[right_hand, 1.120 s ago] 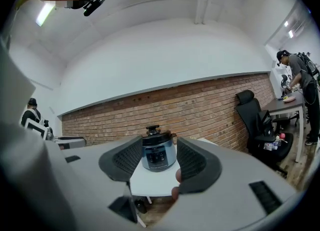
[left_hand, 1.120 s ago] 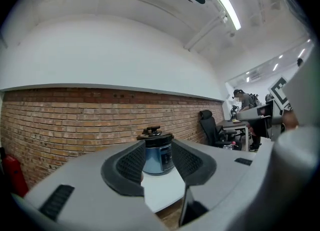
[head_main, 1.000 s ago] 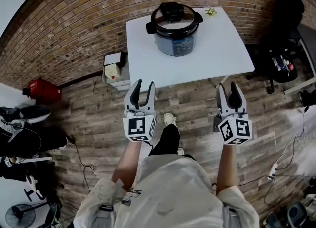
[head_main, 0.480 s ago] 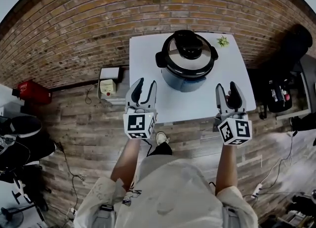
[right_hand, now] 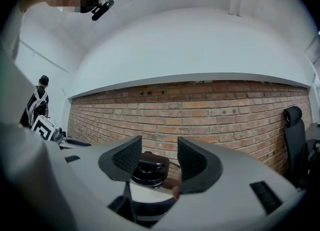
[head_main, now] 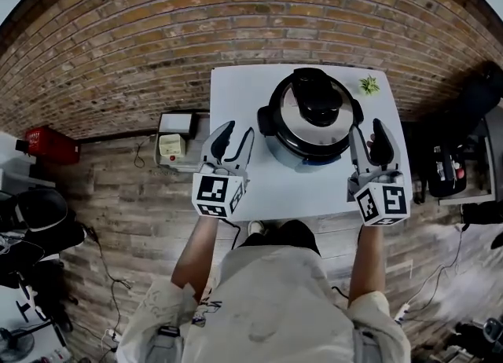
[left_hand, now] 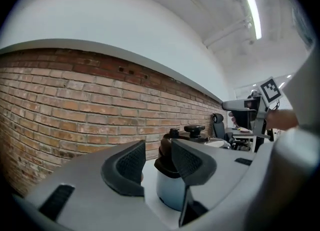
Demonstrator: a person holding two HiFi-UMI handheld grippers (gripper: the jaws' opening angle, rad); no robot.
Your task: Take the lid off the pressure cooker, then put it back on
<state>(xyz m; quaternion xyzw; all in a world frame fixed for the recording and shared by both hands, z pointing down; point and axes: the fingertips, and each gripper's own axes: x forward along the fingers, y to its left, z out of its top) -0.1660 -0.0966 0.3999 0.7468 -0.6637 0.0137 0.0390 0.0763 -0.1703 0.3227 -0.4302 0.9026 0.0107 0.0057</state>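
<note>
The left tongs (head_main: 236,135) and the right tongs (head_main: 365,130) both stand spread and empty, held level over the near edge of the white square worktop (head_main: 236,90). Between them sits the round blue-grey pressure cooker (head_main: 302,163), its steel-and-black lid (head_main: 292,114) on (not yet turned, I judge). To lift it cleanly, the tongs should close squarely on the lid's black top knob (head_main: 318,98) or its side lugs before any twist. A second ago the cooker stood well ahead; now the tongs flank it.
</note>
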